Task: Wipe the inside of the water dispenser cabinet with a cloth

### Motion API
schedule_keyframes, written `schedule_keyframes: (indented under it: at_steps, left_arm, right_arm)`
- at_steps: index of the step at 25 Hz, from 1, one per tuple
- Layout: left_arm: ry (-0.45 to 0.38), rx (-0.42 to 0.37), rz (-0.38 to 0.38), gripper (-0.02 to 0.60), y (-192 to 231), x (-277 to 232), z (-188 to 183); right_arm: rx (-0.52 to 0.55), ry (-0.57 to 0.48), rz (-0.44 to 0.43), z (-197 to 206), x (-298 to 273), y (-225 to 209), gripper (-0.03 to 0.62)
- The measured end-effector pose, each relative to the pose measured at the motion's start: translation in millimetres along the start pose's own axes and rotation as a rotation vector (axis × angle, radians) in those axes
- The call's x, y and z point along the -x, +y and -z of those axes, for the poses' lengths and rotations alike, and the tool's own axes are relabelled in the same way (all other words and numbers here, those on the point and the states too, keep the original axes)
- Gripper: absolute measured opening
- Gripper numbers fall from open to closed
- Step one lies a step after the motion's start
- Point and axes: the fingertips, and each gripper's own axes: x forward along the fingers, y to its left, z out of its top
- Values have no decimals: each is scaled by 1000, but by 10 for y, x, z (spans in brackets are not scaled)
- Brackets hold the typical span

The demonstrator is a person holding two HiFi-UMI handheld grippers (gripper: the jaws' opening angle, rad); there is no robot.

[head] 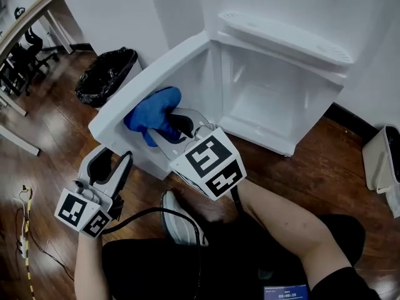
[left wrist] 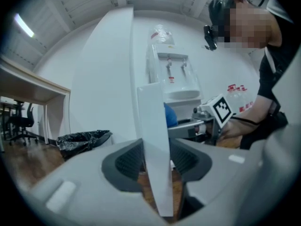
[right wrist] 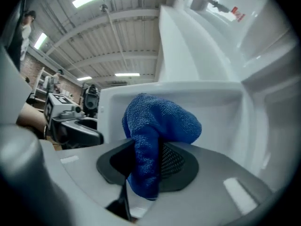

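Note:
The white water dispenser's low cabinet (head: 269, 99) stands open, its door (head: 156, 67) swung out to the left. My right gripper (head: 175, 122) is shut on a blue cloth (head: 153, 112), which lies against the door's inner face. In the right gripper view the cloth (right wrist: 160, 126) bulges out between the pads in front of the door's recessed panel (right wrist: 211, 107). My left gripper (head: 117, 162) sits at the door's lower outer edge. In the left gripper view the door's thin edge (left wrist: 153, 140) stands between the jaws of the left gripper (left wrist: 156, 161), both pads against it.
A black-bagged waste bin (head: 106, 74) stands left of the door. A desk (head: 31, 17) and office chairs are at far left, a white bin (head: 381, 158) at right. A yellow cable (head: 25, 230) lies on the wooden floor. My shoe (head: 178, 220) is below the door.

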Motion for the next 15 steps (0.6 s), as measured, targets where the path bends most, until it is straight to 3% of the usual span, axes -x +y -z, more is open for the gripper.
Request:
schedule_keyframes:
  at_steps: [3, 5, 7, 10, 11, 13, 15]
  left_arm:
    - [5, 4, -2, 179, -1, 14, 14]
    - [4, 5, 3, 179, -9, 23, 11]
    - [1, 4, 10, 179, -18, 25, 3]
    - [-1, 2, 33, 179, -51, 19, -3]
    - [0, 2, 39, 179, -58, 17, -3]
    - [3, 4, 43, 179, -57, 15, -1]
    - [5, 8, 38, 179, -50, 14, 9]
  right_arm:
    - [82, 26, -171, 92, -27, 169, 115]
    - [113, 59, -182, 242, 1, -36, 115]
    - [77, 80, -30, 335, 88, -528, 115]
    - [-18, 89, 294, 415, 334, -1314, 115]
    - [-19, 86, 348, 424, 379, -1419, 115]
    - [10, 79, 373, 451, 339, -1366, 115]
    - [16, 84, 339, 530, 221, -1120, 115]
